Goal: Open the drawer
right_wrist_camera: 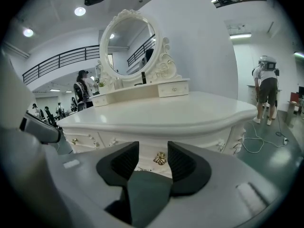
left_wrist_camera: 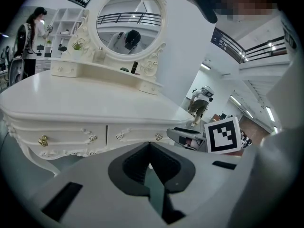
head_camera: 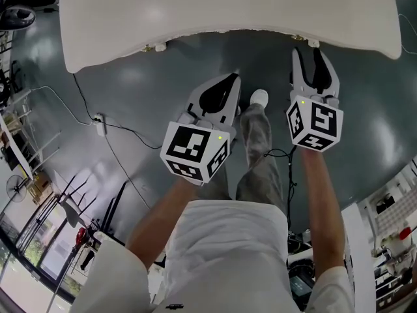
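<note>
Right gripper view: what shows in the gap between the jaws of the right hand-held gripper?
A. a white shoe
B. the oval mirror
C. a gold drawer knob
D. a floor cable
C: the gold knob on the drawer front shows in the gap of the right hand-held gripper, whose jaws stand open on either side of it.

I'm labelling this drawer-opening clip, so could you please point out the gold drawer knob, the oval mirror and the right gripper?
gold drawer knob [right_wrist_camera: 160,158]: right gripper view, on its brass centre.
oval mirror [right_wrist_camera: 128,44]: right gripper view, on the glass.
right gripper [head_camera: 306,54]: head view, midway between its fingertips.
</note>
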### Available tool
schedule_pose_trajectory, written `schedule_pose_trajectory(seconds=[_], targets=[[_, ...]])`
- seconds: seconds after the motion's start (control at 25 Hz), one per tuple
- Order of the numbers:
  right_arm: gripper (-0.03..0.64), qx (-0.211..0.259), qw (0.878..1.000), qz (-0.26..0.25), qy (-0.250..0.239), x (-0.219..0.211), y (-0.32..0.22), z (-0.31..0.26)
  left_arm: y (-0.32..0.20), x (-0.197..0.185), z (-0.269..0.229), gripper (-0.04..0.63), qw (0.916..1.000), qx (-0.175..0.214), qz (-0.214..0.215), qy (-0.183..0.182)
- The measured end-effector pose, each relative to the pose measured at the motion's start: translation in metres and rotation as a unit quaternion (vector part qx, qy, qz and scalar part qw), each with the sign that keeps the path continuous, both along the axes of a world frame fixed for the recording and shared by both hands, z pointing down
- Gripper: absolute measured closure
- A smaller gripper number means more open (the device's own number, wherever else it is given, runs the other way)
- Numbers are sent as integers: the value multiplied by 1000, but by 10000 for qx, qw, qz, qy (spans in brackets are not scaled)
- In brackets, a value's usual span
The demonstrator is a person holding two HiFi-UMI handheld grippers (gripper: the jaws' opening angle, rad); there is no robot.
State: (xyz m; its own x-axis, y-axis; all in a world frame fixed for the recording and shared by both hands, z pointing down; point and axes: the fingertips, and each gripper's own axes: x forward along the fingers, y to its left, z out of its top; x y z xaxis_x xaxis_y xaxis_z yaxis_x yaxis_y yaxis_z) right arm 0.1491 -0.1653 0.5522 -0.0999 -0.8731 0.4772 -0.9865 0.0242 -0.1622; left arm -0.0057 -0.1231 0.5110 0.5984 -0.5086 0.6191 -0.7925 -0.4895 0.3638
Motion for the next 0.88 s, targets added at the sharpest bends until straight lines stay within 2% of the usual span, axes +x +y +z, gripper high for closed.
schedule_pose_trajectory(seconds=[0.68, 0.88], targets=[[431, -293, 9994, 80, 139, 5, -9, 39, -12, 7, 17, 588, 9999, -58, -108, 16], [396, -400, 9990, 31, 194, 4, -17, 53, -15, 8, 23, 588, 9999, -93, -102, -1]])
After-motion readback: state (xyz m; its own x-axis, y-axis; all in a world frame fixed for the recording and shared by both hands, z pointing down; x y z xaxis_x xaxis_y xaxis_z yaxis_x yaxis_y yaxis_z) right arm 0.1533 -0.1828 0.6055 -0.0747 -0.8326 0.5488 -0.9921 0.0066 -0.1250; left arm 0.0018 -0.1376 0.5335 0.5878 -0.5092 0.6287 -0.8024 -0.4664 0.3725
